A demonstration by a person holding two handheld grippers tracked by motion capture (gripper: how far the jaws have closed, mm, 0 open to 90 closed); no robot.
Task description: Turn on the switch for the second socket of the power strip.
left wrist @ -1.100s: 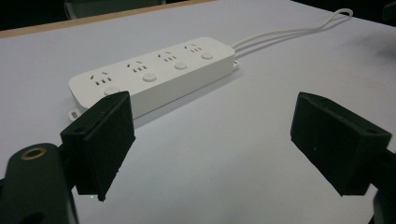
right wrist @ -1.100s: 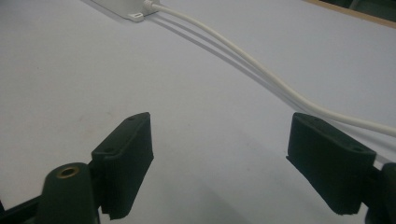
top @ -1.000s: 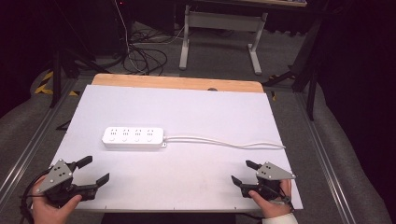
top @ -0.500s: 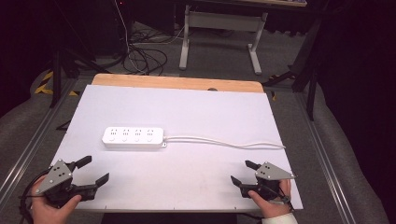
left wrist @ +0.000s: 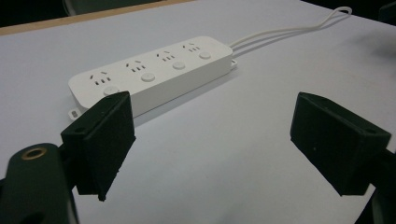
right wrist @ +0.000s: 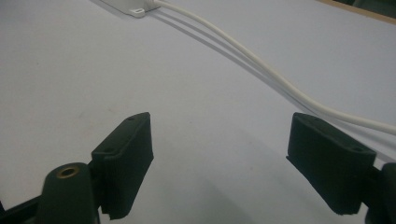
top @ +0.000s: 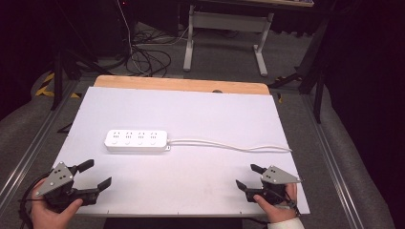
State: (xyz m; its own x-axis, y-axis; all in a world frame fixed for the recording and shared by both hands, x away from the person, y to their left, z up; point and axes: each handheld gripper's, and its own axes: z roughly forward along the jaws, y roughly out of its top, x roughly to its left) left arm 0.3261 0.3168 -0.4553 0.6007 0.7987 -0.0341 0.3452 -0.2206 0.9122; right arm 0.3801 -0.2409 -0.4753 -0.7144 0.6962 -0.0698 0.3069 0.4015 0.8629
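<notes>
White table, central power strip, claws at near corners

Looking along your left gripper, you see its two black jaws spread wide with nothing between them but bare white table. Just past the left jaw lies the white power strip, flat on the table with four sockets and four round buttons facing up. Its white cable leaves the far end and runs doubled toward the table's far right corner. A wooden edge borders the far side
</notes>
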